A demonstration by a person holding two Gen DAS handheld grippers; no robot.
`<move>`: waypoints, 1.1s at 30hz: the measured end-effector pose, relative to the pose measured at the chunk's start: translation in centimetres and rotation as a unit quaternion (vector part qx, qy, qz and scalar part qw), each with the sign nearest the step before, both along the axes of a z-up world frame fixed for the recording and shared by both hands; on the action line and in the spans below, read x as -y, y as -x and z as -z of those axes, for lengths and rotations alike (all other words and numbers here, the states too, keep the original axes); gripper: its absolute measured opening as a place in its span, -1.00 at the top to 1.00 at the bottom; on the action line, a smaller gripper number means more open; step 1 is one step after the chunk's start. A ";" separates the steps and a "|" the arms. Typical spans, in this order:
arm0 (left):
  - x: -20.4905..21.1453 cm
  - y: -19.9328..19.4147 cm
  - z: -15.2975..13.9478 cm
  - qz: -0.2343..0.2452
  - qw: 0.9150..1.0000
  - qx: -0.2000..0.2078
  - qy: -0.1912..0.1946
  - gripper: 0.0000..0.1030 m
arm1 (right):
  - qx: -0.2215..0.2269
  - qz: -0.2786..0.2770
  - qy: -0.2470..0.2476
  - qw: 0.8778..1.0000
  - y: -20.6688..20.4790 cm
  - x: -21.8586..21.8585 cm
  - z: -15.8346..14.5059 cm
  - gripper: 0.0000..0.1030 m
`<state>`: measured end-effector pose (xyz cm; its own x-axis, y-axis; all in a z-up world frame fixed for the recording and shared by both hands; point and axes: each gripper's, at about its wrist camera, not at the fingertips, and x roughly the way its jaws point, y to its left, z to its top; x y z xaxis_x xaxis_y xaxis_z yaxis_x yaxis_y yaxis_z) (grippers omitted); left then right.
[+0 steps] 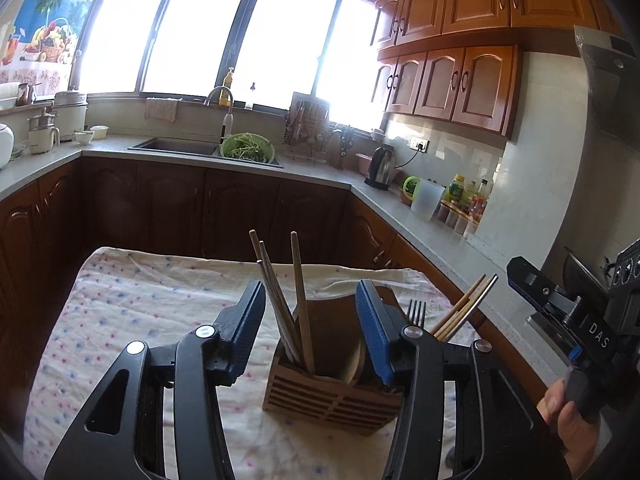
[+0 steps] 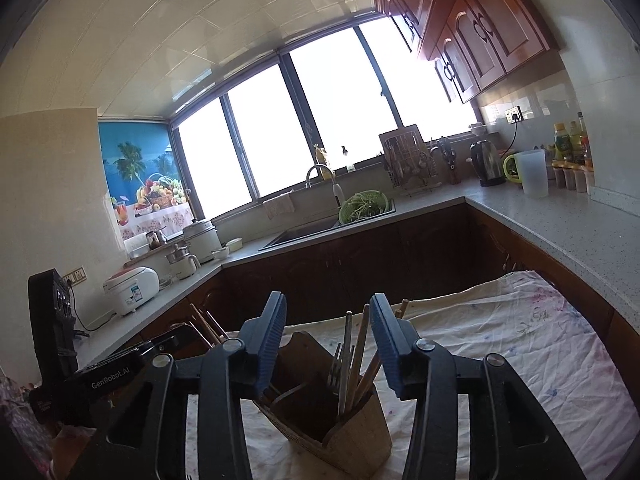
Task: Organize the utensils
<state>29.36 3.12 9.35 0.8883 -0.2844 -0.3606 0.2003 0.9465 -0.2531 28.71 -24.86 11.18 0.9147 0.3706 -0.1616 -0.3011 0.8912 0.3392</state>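
Observation:
A wooden slatted utensil holder (image 1: 332, 394) stands on a table covered with a dotted cloth (image 1: 132, 300). Several wooden chopsticks (image 1: 300, 300) stand in its left compartment. A fork (image 1: 416, 314) and more chopsticks with a metal handle (image 1: 468, 308) stick up on its right side. My left gripper (image 1: 312, 320) is open and empty, above the holder. In the right wrist view the holder (image 2: 340, 420) shows the fork (image 2: 335, 368) and chopsticks (image 2: 362, 352) standing in it. My right gripper (image 2: 328, 344) is open and empty, just above the holder. The right gripper's body (image 1: 560, 312) shows at the right of the left wrist view.
A kitchen counter (image 1: 400, 200) runs around the room with a sink (image 1: 176, 146), a green colander of greens (image 1: 248, 148), a kettle (image 1: 382, 168), a plastic jug (image 1: 426, 200) and bottles. A rice cooker (image 2: 132, 288) stands on the left counter. Wooden cabinets hang above.

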 end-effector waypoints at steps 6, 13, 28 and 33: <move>-1.4 3.9 0.9 -0.044 0.999 -0.001 0.011 -0.68 | 0.003 0.010 -0.017 1.000 2.3 1.5 0.4 -0.55; -2.5 6.4 3.8 -0.067 0.997 -0.047 0.006 -0.83 | -0.040 -0.005 -0.018 0.999 4.3 0.9 3.7 -0.67; -3.5 15.2 6.0 -0.087 0.994 -0.066 -0.009 -0.87 | -0.063 -0.016 0.000 0.998 12.2 0.4 6.1 -0.75; -3.0 18.5 5.4 -0.085 0.995 -0.049 -0.035 -0.88 | -0.065 -0.021 0.027 0.997 14.8 0.2 6.2 -0.80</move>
<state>10.91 6.07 3.99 0.8808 -0.1037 -0.4619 0.0125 0.9805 -0.1962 13.90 -25.09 5.02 0.8689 0.3952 -0.2981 -0.2945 0.8967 0.3304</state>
